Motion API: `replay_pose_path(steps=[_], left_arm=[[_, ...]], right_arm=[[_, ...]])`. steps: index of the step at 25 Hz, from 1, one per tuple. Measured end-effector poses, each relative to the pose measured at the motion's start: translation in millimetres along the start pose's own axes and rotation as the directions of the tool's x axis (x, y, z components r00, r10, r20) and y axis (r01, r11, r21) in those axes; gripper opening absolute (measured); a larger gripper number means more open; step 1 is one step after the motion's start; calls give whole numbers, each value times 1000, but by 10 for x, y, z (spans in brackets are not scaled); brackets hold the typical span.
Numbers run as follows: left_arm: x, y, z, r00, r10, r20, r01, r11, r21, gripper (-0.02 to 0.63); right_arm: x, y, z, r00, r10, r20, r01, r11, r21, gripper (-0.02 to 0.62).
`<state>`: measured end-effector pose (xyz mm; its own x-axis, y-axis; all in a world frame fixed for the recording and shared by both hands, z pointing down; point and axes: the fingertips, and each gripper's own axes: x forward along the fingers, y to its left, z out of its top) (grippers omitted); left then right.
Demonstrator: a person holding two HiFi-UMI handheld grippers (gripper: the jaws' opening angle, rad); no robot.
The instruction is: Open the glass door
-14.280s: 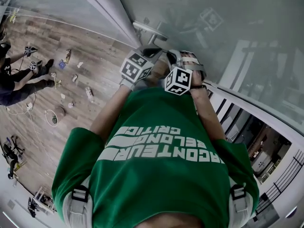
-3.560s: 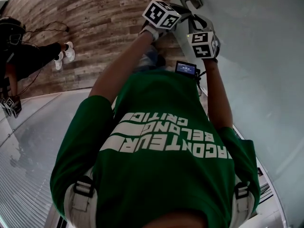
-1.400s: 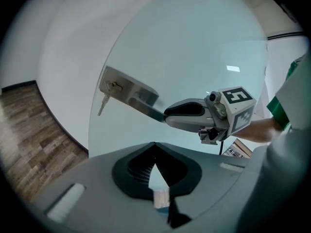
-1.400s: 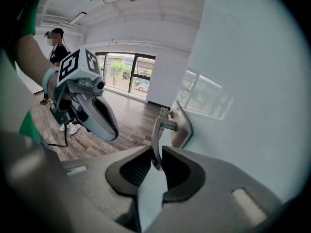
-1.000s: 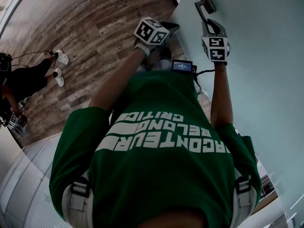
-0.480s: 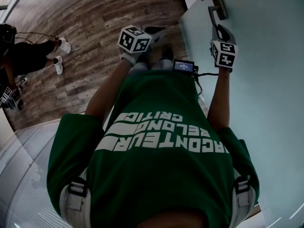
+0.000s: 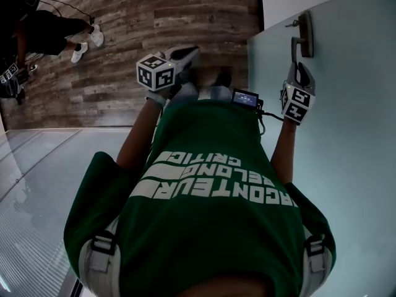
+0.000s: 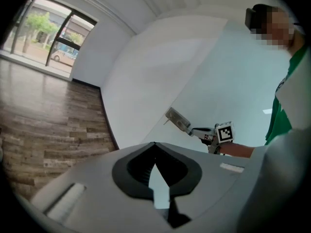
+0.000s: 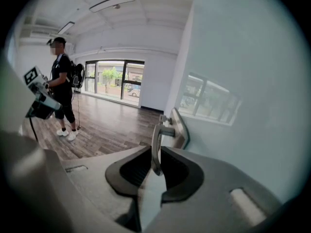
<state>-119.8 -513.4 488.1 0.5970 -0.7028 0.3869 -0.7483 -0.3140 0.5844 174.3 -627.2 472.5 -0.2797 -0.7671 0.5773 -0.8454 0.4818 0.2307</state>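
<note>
Left gripper (image 7: 189, 52) closed, right gripper (image 7: 299, 70) clamped

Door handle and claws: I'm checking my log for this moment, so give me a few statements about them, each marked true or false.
1. The right claw is closed on the lever of the door handle. True.
2. The left claw grips the handle too. False: its jaws are together on nothing, away from the glass door.
3. The floor is made of wood planks. True.
4. Nobody else is in the room. False: a person in dark clothes stands on the floor.
</note>
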Motion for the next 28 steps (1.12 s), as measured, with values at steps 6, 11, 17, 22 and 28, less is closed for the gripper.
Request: replay_pose_path(steps=[6, 11, 17, 22, 28], left_arm=[[-241, 158, 108, 986, 95, 134, -87, 994, -66, 9], [-425, 75, 297, 966, 79, 245, -68, 996, -53, 9], [-852, -57, 461, 951, -21, 307, 36, 999, -41, 9], [-1190, -61, 504, 937, -56, 346, 61, 998, -4, 9], [-1416, -44, 539, 919, -84, 386, 90, 996, 3, 9]], right_arm=[[34, 436, 589, 978, 127, 168, -100, 982, -160, -8], [66, 772, 915, 909, 334, 251, -303, 941, -153, -8], [-98, 1377, 1486, 816, 467, 342, -466, 880, -91, -8], [-269, 2052, 1804, 756, 546, 362, -525, 835, -164, -8], [-331, 2545, 1841, 709, 620, 336, -576, 784, -231, -8]])
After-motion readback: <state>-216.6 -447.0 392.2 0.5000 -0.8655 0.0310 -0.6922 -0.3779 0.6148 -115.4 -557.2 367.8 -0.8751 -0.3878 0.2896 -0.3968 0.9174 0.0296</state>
